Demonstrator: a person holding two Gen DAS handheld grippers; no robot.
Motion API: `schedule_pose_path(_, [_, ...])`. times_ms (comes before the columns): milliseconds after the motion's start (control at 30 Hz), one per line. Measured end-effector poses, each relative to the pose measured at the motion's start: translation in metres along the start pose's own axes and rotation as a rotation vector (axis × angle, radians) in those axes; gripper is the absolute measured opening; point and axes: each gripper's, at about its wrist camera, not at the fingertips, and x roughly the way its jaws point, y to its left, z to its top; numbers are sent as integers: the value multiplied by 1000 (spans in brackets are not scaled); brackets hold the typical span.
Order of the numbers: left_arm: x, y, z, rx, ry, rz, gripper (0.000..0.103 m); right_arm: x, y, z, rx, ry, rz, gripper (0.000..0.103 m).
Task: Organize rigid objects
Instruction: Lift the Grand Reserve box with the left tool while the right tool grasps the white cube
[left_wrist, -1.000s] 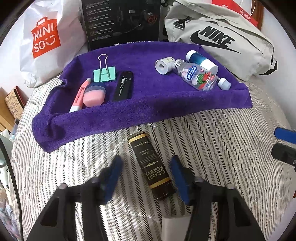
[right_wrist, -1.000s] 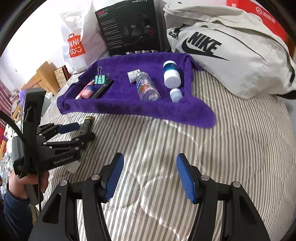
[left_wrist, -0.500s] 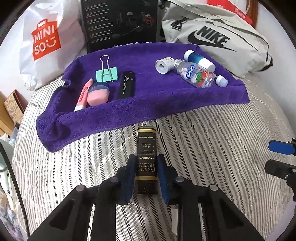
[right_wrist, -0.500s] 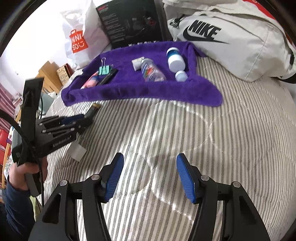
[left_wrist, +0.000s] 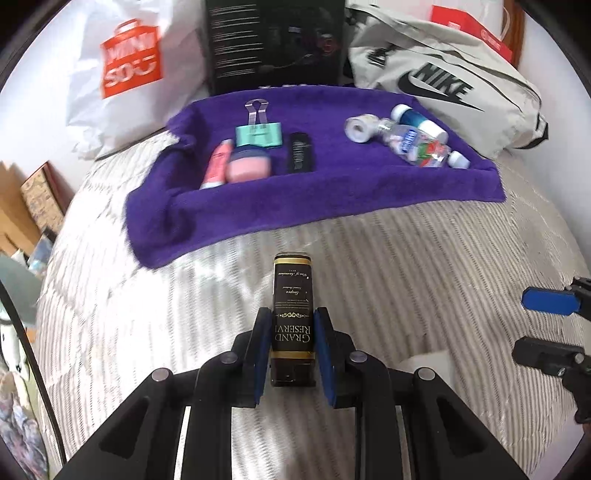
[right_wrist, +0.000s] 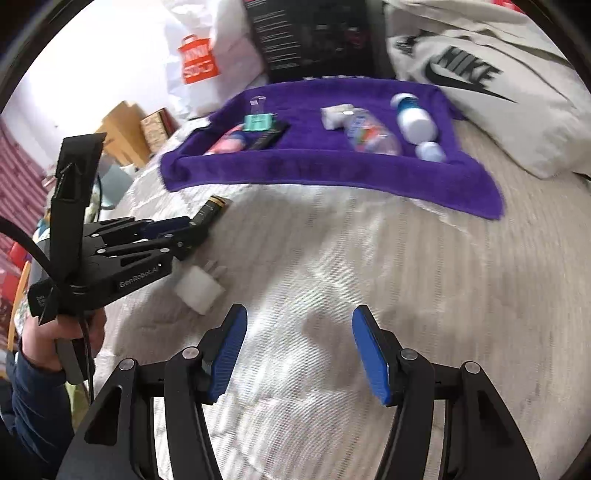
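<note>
My left gripper (left_wrist: 291, 326) is shut on a black and gold "Grand Reserve" box (left_wrist: 292, 306) and holds it over the striped bed, short of the purple towel (left_wrist: 332, 206). On the towel lie a pink marker (left_wrist: 218, 166), a pink eraser (left_wrist: 248, 168), a teal binder clip (left_wrist: 258, 133), a black case (left_wrist: 300, 157), a tape roll (left_wrist: 358, 129) and bottles (left_wrist: 417, 144). My right gripper (right_wrist: 297, 347) is open and empty over the bed. It sees the left gripper (right_wrist: 184, 229) with the box (right_wrist: 210, 210).
A white charger plug (right_wrist: 199, 286) lies on the bed below the left gripper. Behind the towel stand a white Miniso bag (left_wrist: 129, 70), a black carton (left_wrist: 277, 40) and a grey Nike bag (left_wrist: 443, 85). Wooden furniture (right_wrist: 122, 133) is off the bed's left.
My left gripper closed on the black box, straightened it and lifted it toward the towel. The right gripper stayed open and shifted a little.
</note>
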Motion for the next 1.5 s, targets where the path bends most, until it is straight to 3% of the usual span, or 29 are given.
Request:
schedule_pose_path(300, [-7, 32, -18, -41, -6, 31, 23, 35, 44, 10, -26, 38, 67, 59])
schedule_pose_path(533, [-9, 46, -24, -70, -11, 8, 23, 49, 62, 22, -37, 44, 65, 59])
schedule_pose_path(1000, [-9, 44, -24, -75, -25, 21, 23, 55, 63, 15, -154, 60, -107, 59])
schedule_pose_path(1233, [-9, 44, -25, -78, -26, 21, 23, 54, 51, 15, -141, 40, -111, 59])
schedule_pose_path(1367, [-8, 44, -24, -74, -23, 21, 23, 56, 57, 16, -164, 18, -122, 52])
schedule_pose_path(1500, [-7, 44, -24, -73, -21, 24, 23, 55, 58, 18, -168, 16, -106, 32])
